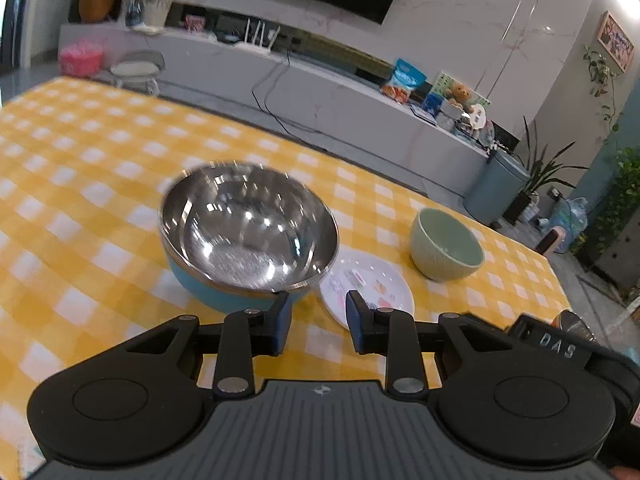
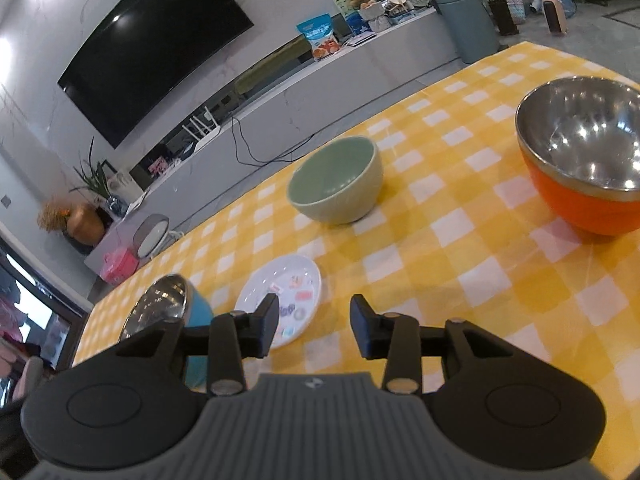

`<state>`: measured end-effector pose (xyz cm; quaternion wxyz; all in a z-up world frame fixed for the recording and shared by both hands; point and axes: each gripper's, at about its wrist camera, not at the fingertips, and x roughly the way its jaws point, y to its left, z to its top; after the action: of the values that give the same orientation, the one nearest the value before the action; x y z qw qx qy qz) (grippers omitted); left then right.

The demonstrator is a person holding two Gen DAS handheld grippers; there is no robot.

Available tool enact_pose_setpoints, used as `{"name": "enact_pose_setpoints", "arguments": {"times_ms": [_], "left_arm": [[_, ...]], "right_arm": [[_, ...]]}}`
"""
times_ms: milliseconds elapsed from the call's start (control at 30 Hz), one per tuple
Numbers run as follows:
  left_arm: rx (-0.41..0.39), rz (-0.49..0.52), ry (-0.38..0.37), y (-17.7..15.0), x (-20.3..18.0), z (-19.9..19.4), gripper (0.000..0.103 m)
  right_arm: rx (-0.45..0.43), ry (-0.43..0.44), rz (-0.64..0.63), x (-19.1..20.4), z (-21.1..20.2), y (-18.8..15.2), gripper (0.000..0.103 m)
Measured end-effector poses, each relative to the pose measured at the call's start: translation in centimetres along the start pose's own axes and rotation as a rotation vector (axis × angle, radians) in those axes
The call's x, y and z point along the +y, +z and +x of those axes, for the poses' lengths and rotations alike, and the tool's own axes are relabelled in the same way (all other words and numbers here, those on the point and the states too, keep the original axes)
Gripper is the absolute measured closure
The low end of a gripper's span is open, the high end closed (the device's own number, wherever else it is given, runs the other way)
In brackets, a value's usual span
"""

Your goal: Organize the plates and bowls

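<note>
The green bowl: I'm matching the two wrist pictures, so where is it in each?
Left wrist: green bowl sits right of centre, beyond the white plate.
Right wrist: green bowl sits at centre, beyond the same plate.
Shared landmark: the white plate, just in front of both claws.

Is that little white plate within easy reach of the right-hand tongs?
Probably yes. The white plate lies flat on the checked cloth just ahead of the right tongs, whose jaws stand apart and empty. Nothing sits between them; the blue bowl stands off to one side.

Black hand-held gripper (image 1: 318,322), blue pads
</note>
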<state>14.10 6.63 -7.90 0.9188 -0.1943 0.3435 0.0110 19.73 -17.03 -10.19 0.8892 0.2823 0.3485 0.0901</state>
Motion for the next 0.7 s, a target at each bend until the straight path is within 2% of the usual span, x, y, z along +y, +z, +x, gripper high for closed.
{"name": "enact_pose_setpoints", "arguments": {"times_ms": [133, 267, 433, 700], "left_arm": [[0.019, -0.024, 0.002, -0.5, 0.3, 1.1, 0.069], [0.009, -0.048, -0.015, -0.8, 0.2, 1.7, 0.070], [0.023, -0.100, -0.018, -0.6, -0.8, 3.0, 0.069], [0.048, -0.042, 0.052, -1.0, -2.7, 5.9, 0.070]], "right_arm": [[-0.002, 0.009, 0.034, -0.3, 1.4, 0.1, 0.063], [0.013, 0.007, 0.013, 0.1, 3.1, -0.1, 0.064], [0.009, -0.018, -0.012, 0.4, 4.9, 0.0, 0.075], [0.006, -0.030, -0.028, -0.3, 6.1, 0.2, 0.082]]}}
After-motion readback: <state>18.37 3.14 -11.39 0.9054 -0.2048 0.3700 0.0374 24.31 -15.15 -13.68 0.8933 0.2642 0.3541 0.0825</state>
